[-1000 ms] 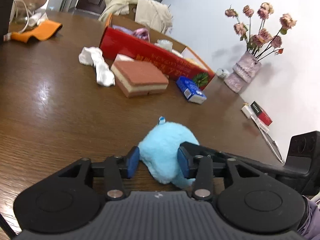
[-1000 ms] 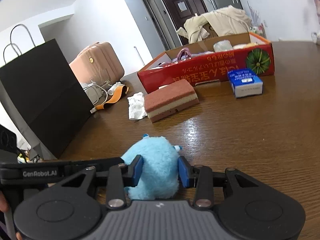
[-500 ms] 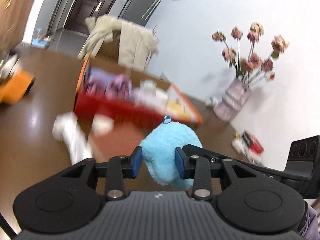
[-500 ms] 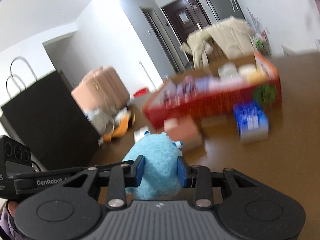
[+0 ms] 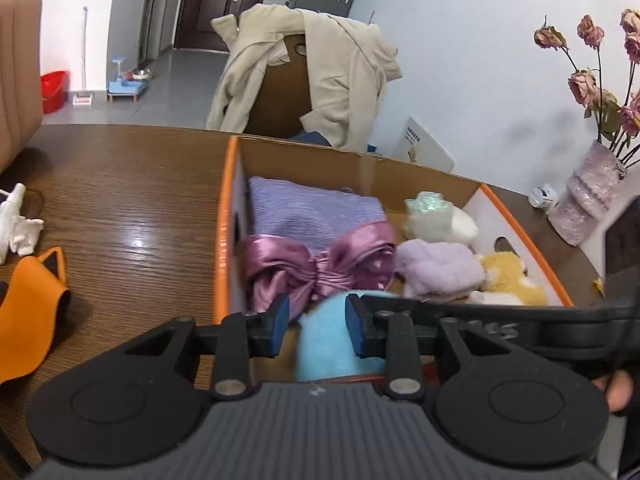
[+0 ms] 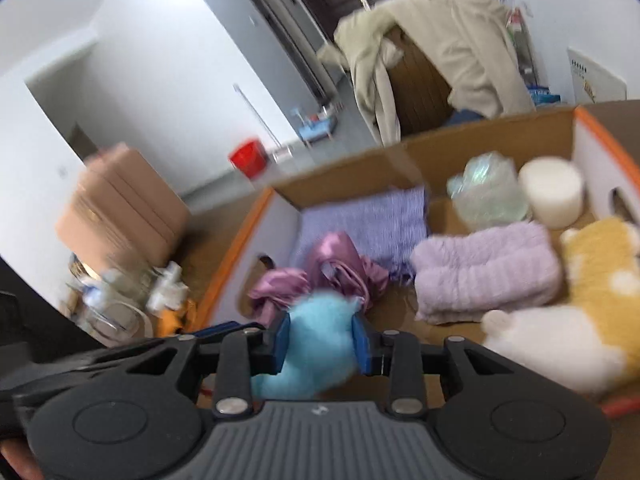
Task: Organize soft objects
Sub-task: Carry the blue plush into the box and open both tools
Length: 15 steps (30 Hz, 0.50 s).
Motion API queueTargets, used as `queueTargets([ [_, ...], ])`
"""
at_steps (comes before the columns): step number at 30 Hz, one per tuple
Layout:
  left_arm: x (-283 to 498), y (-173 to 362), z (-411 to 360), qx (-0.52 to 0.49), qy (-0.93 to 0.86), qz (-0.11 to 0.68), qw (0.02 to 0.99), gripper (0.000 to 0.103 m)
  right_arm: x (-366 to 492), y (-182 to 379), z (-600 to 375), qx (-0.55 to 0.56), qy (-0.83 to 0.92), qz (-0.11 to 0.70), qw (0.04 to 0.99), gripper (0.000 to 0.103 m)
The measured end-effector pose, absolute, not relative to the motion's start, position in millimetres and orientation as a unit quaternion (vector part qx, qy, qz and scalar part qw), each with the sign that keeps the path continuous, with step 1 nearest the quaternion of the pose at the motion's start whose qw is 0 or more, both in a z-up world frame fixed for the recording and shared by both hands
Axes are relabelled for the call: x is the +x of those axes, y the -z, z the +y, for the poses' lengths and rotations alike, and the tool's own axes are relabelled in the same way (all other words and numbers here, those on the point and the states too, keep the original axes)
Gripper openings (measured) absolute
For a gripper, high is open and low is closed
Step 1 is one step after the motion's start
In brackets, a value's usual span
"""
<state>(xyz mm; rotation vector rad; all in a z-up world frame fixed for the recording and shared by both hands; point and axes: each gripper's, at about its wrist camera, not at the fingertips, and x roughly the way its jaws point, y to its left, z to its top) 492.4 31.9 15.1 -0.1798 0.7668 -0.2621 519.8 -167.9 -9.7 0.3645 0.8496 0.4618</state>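
A fluffy light-blue plush toy (image 5: 332, 336) hangs over the near edge of the open cardboard box (image 5: 226, 216). My left gripper (image 5: 314, 328) has its pads on either side of the toy, with a small gap at the left pad. My right gripper (image 6: 320, 342) is shut on the same blue plush (image 6: 316, 352). Inside the box lie a purple knit cloth (image 5: 316, 210), a shiny pink satin piece (image 5: 316, 270), a lilac fluffy towel (image 6: 484, 270), a yellow and white plush (image 6: 600, 280) and a white roll (image 6: 552, 192).
An orange soft item (image 5: 28, 304) and white crumpled cloth (image 5: 22, 232) lie on the wooden table (image 5: 120, 208) left of the box. A beige coat (image 5: 312, 68) hangs on a chair behind. A vase of dried roses (image 5: 588, 196) stands at the right.
Both grippers have lifted the blue plush off the table and carried it forward over the box. The left pads now sit a little wider around it.
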Motion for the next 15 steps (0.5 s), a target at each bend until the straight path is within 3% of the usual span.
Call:
queueTargets([
  [6,481,-29,49,-0.093,0.114,0.346,0.927,0.036,529,24,-141,0.143,-0.24,0.411,0.868,0.032],
  [11,460,-47,50,-0.075,0.108,0.329,0.935,0.045,516,14,-143,0.115,-0.24,0.396,0.879,0.041],
  [15,429,-72,53,-0.059,0.116,0.305,0.943,0.05,491,-26,-163,0.084,-0.227,0.353,0.904,0.05],
])
